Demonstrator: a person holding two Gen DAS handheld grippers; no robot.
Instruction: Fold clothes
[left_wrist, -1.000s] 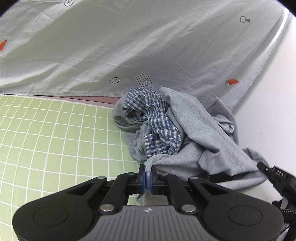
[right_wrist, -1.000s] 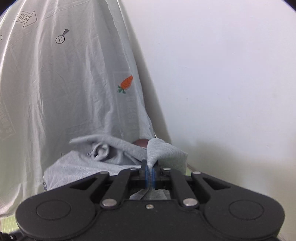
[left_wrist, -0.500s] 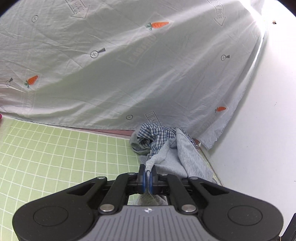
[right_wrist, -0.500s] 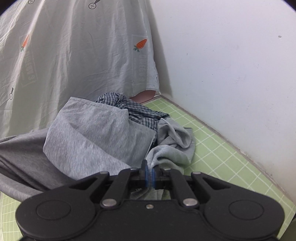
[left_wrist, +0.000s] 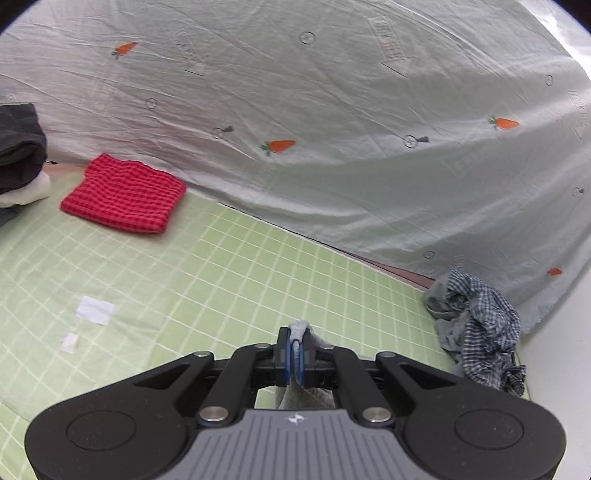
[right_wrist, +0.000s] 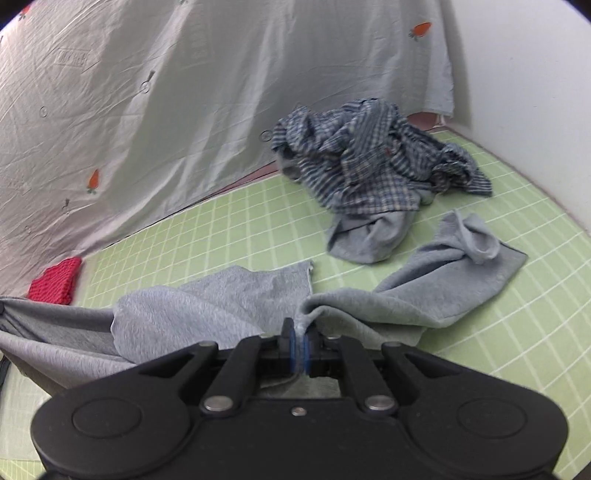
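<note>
My left gripper (left_wrist: 292, 350) is shut on a pinch of the grey garment (left_wrist: 300, 328); only a small fold shows above its blue pads. My right gripper (right_wrist: 298, 345) is shut on another edge of the same grey garment (right_wrist: 207, 310), which spreads left and right over the green grid mat (right_wrist: 229, 225), one sleeve (right_wrist: 458, 266) lying to the right. A crumpled blue checked shirt (right_wrist: 365, 155) lies on a grey piece at the back right; it also shows in the left wrist view (left_wrist: 480, 328).
A folded red checked cloth (left_wrist: 125, 195) lies at the mat's far left, next to a dark and white stack (left_wrist: 18, 162). A pale carrot-print sheet (left_wrist: 332, 129) hangs behind. White paper scraps (left_wrist: 94, 310) lie on the mat. A white wall (right_wrist: 535, 92) is on the right.
Both grippers have pulled the grey garment away from the checked shirt pile and swung left. The garment now lies stretched over the mat, and the red cloth has come into view.
</note>
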